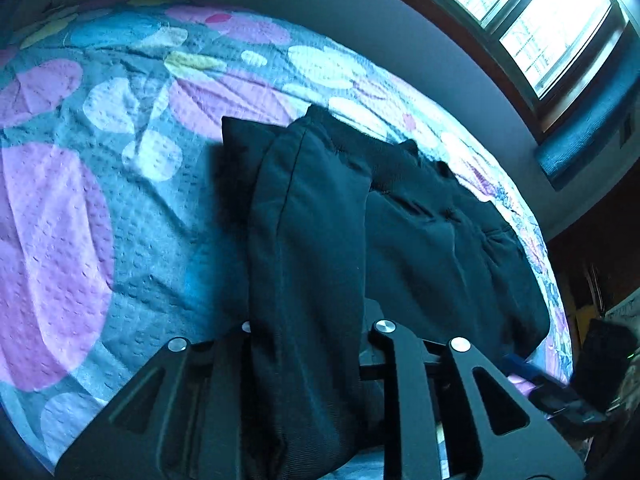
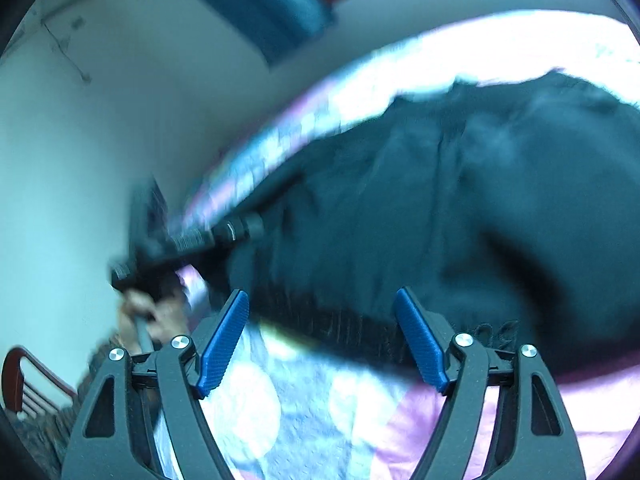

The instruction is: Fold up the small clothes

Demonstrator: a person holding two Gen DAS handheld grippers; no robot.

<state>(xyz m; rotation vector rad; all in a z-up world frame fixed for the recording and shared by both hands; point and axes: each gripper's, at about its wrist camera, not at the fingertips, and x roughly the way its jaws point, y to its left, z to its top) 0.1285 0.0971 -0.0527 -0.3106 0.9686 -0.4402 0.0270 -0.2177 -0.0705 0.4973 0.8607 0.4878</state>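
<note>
A small black garment (image 1: 420, 240) lies on a bed with a patterned quilt (image 1: 100, 160). My left gripper (image 1: 308, 320) is shut on a fold of the black cloth (image 1: 308, 220), which drapes over its fingers and hides the pads. In the right wrist view the same black garment (image 2: 460, 200) spreads across the quilt (image 2: 300, 420), blurred by motion. My right gripper (image 2: 320, 336) is open and empty, its blue pads (image 2: 222, 344) spread wide just short of the garment's near ribbed edge (image 2: 340, 328). The other gripper and a hand (image 2: 140, 312) show at the left.
A pale wall (image 1: 400, 32) and a bright window (image 1: 540, 12) lie beyond the bed. The bed edge (image 1: 556, 312) drops off at the right, with dark clutter (image 1: 592, 368) below it. A red chair back (image 2: 20, 380) shows at the lower left of the right wrist view.
</note>
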